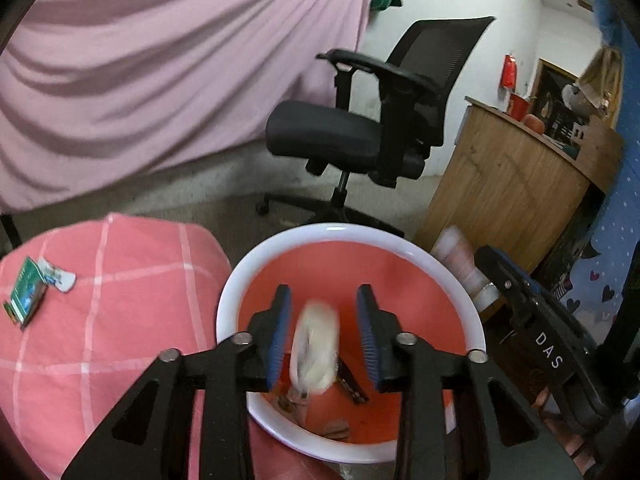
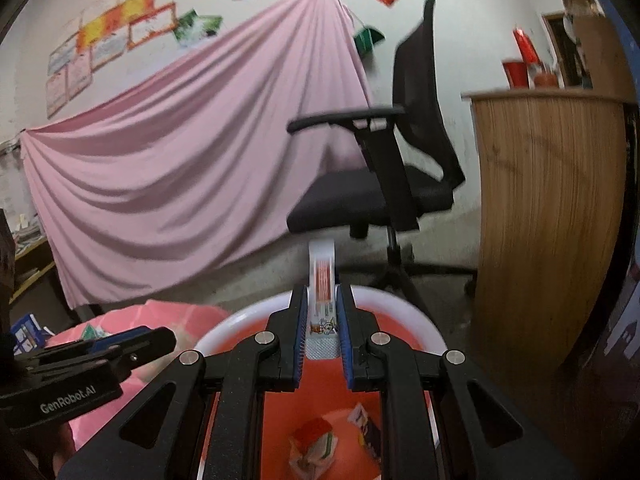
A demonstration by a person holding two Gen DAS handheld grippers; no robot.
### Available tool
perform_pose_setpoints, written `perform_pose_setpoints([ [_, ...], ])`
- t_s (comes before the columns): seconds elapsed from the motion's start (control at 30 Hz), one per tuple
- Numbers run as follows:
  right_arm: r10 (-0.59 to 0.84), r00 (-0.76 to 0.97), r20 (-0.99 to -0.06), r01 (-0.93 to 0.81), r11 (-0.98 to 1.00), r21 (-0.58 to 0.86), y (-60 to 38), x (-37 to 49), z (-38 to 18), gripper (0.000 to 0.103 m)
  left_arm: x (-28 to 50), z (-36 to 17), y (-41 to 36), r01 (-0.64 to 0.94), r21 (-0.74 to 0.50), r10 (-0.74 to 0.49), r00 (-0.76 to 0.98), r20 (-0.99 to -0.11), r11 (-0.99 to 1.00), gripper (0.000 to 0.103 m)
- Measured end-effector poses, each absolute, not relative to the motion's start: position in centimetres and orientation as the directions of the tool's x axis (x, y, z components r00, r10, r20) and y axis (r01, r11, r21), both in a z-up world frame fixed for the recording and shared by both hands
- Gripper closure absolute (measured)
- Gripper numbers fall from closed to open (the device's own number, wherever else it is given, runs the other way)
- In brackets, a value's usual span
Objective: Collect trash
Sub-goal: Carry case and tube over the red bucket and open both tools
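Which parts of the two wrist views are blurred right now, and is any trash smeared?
Left wrist view: the white wrapper between the left tool's open jaws is smeared; the bin rim stays fairly sharp. Right wrist view: the chair and wall posters are soft; the sachet in the right tool reads clearly.

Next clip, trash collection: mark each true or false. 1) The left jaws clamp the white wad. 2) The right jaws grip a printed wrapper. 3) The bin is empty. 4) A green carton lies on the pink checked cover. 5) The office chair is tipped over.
1) False: the white wad sits loose between open left jaws, over the bin.
2) True: the wrapper is pinched.
3) False: scraps lie inside.
4) True: carton, cover.
5) False: the chair stands upright.
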State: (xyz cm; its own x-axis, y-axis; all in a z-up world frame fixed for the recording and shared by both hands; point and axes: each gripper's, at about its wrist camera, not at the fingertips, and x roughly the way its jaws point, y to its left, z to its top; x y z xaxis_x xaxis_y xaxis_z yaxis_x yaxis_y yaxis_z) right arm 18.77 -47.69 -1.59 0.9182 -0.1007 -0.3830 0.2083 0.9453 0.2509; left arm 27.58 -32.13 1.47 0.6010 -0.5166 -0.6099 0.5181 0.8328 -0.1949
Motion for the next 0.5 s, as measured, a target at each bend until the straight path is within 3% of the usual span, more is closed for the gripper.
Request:
perform_pose_setpoints([
  [0.1,-0.095,0.913,-0.398,0.21,0.944,0.256,-47.9,19.1,-1.9,0.074,28.7,1.5,-31.7,0.497,-0.234,-0.523,0.59,-0.616,0.836,0.067],
  [0.23,-0.091,0.912,-0.401,0.206,0.945,0.253,-47.9,19.1,-1.9,0.074,29.0,1.9,-30.6,0.472,-0.242,-0.513,0.61,-0.604,0.848,0.066],
  [0.33,-0.083,0.919,-0.385,0.2,0.941,0.274,-47.8,19.1,-1.3,0.074,28.7,2.5,-29.5,0.451,-0.233,-0.494,0.639,-0.59,0.861,0.056],
  [0.5,-0.056,0.938,-0.342,0.164,0.94,0.298,-46.5,19.4,0.0,0.07,27.7,3.7,-27.0,0.422,-0.197,-0.456,0.695,-0.556,0.885,0.054],
])
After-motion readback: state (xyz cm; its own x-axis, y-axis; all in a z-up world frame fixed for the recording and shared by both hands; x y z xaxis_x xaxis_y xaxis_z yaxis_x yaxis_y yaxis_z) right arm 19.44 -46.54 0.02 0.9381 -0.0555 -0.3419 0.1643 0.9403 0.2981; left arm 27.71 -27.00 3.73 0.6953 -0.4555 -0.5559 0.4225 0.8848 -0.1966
